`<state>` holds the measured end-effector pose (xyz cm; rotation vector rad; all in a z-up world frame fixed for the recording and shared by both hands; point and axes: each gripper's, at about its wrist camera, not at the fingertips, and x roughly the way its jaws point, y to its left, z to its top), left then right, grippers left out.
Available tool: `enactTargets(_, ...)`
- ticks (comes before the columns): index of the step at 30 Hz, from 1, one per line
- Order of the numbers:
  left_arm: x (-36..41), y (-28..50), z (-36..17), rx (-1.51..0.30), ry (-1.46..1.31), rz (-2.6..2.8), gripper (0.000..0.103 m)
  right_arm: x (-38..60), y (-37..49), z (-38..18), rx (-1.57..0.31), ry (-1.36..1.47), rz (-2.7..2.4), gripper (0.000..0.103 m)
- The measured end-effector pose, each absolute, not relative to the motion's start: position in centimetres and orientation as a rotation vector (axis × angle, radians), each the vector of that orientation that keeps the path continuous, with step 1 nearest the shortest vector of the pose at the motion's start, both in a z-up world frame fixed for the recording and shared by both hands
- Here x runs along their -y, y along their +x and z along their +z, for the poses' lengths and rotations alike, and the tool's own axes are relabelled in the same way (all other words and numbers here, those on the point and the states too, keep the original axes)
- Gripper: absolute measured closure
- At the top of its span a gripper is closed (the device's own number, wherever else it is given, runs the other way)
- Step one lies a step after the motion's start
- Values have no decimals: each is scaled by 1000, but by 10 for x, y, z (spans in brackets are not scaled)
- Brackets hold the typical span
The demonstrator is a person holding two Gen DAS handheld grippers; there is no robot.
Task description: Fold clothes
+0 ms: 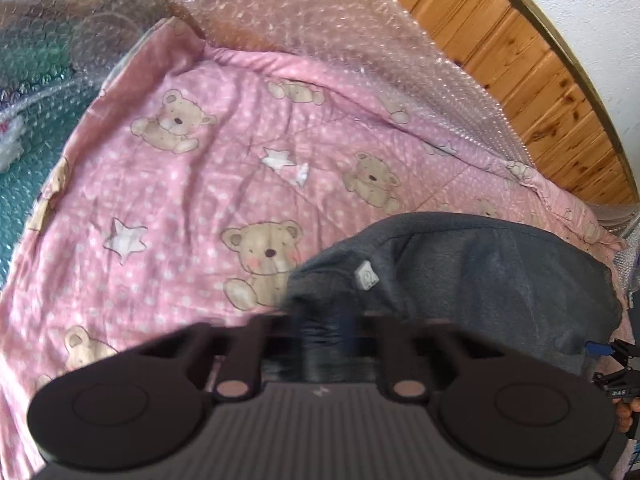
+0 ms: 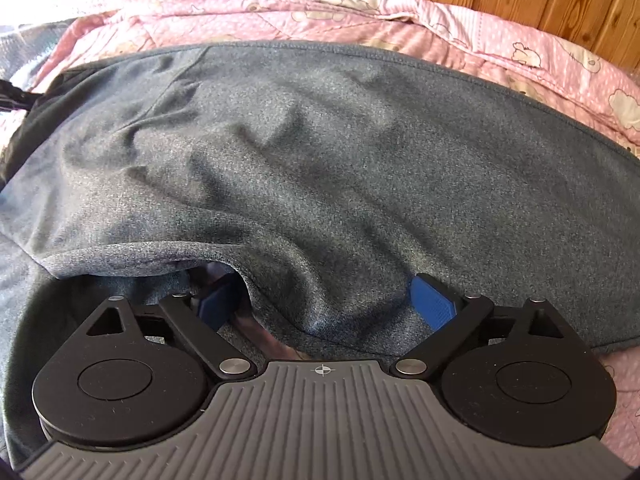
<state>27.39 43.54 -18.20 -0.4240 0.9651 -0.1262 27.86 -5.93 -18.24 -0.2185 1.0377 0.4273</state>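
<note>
The grey garment (image 2: 320,152) lay spread on a pink quilt (image 1: 180,184) printed with teddy bears and white stars. Seen from the right wrist camera, it filled most of the view, creased across its middle, with a stitched hem running along its far edge. The right gripper (image 2: 324,304) sat at the near edge of the cloth with its blue pads well apart, a raised fold of the fabric bulging up between them; the left pad was partly hidden under the lifted edge, the right pad (image 2: 434,302) showing beside the fold. The jaws stood spread, not clamped on the cloth.

From the left wrist camera the same garment lay at the right of the quilt, a small pale label (image 1: 366,278) visible near its neck end. The left gripper (image 1: 322,332) reached the garment's near edge, but its fingertips were blurred and dark against the fabric, so whether they were parted or pinching could not be told. Bubble wrap (image 1: 320,20) covered the far side of the quilt, in front of a wooden panelled wall (image 1: 520,60).
</note>
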Motion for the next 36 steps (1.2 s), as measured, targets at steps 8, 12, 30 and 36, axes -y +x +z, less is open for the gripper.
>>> enactTargets(8, -481, 284, -177, -852, -638, 150, 97, 69, 285, -178, -1025, -178, 387, 12)
enactTargets(12, -467, 288, -182, -915, -535, 192, 94, 69, 284, -158, -1039, -185, 343, 27)
enactTargets(30, -361, 256, -150, -966, -214, -42, 77, 84, 344, -126, -980, -148, 295, 31)
enactTargets(36, -368, 301, -186, -1015, -213, 4, 85, 91, 397, -154, -1003, -141, 228, 20)
